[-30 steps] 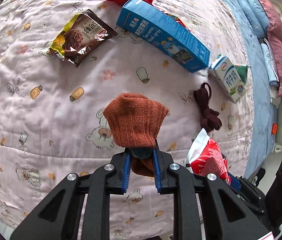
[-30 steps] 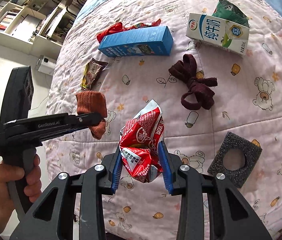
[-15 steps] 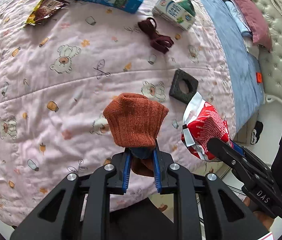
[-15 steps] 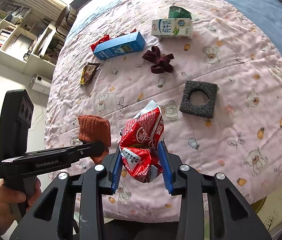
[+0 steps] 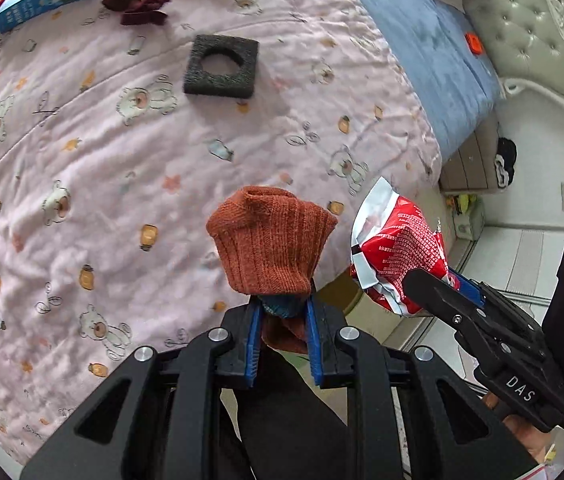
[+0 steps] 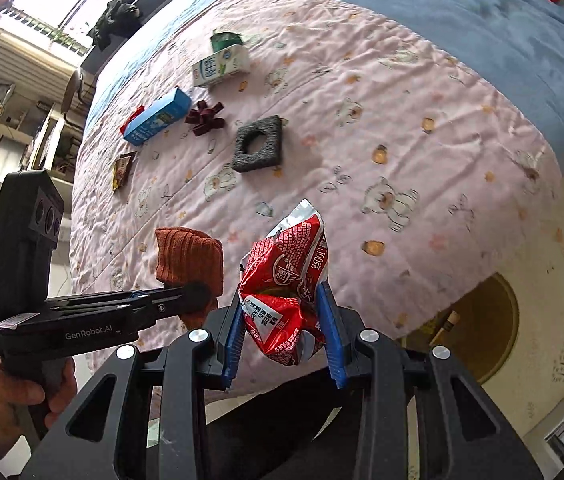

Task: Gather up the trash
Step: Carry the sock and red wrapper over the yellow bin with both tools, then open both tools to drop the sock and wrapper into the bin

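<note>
My left gripper (image 5: 282, 316) is shut on an orange knitted sock (image 5: 272, 248), held above the near edge of the bed. My right gripper (image 6: 282, 312) is shut on a crumpled red snack bag (image 6: 286, 280), just right of the sock (image 6: 188, 260). In the left wrist view the red bag (image 5: 396, 248) and the right gripper's fingers (image 5: 442, 296) show at the right. Both loads hang over the bed's corner, close together.
On the pink bear-print quilt (image 6: 402, 128) lie a grey foam square with a hole (image 6: 260, 144), a dark red ribbon (image 6: 204, 118), a blue box (image 6: 158, 116), a milk carton (image 6: 222, 66) and a brown snack wrapper (image 6: 122, 168). A round yellow-brown opening (image 6: 482, 328) shows below the bed's edge.
Both grippers have pulled back from the bed and swung right, still holding the sock and the red bag. The items on the quilt now lie farther away.
</note>
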`<state>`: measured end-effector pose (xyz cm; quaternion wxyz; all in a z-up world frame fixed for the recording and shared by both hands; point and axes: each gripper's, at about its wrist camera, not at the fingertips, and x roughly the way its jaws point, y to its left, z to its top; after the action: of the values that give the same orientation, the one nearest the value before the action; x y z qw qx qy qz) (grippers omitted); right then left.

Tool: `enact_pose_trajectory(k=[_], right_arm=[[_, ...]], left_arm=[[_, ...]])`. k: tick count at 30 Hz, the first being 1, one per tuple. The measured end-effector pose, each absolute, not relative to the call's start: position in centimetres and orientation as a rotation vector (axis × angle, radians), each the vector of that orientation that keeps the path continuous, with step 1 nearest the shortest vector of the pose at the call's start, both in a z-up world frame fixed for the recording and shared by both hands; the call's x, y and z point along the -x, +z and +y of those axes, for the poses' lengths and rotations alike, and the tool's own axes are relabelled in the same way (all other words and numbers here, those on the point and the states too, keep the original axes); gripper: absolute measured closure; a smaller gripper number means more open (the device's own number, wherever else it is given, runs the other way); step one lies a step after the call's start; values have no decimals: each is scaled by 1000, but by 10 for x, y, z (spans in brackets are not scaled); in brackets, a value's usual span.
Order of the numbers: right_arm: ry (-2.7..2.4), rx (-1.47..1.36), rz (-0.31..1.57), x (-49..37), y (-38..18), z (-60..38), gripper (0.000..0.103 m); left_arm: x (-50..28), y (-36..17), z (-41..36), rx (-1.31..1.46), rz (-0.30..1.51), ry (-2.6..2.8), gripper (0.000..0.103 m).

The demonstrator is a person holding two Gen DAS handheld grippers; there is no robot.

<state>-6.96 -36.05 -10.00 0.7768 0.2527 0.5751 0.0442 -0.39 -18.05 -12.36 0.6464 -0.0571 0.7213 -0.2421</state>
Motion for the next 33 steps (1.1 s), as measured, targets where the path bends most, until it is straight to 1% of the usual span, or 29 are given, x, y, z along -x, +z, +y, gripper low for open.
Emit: enact_pose_trajectory(k=[7,16,23,28,29,30,31,32,33], right_arm=[[-39,-627,1238,134,-108,-438,69],[-172,-732,1280,218,-145,-515,69],[-201,-781,1302,255,-167,-543,69],[-200,-779,1307,261,-174,-556,69],[-198,-783,1305,261,-174,-559,68],[-198,-787,1306,262,-175,-561,65],[-204,-791,1306,262,-176,-563,65],[-212,-798,1304,262,-177,-567,60],[-216,-808,1303,263,-178,-570,55]], left_arm=[[46,-134,-270,1,1691,-661,83],[107,-166,-370,-144,1771,-754,83],[134,-190,-415,-197,1821,-773,83],[141,-197,-432,-197,1835,-773,82],[141,-199,-434,-198,1837,-774,80],[141,-199,-435,-194,1840,-776,76],[141,-200,-436,-192,1837,-767,70],[139,-200,-436,-192,1831,-749,49],[138,-199,-434,-187,1828,-730,30]])
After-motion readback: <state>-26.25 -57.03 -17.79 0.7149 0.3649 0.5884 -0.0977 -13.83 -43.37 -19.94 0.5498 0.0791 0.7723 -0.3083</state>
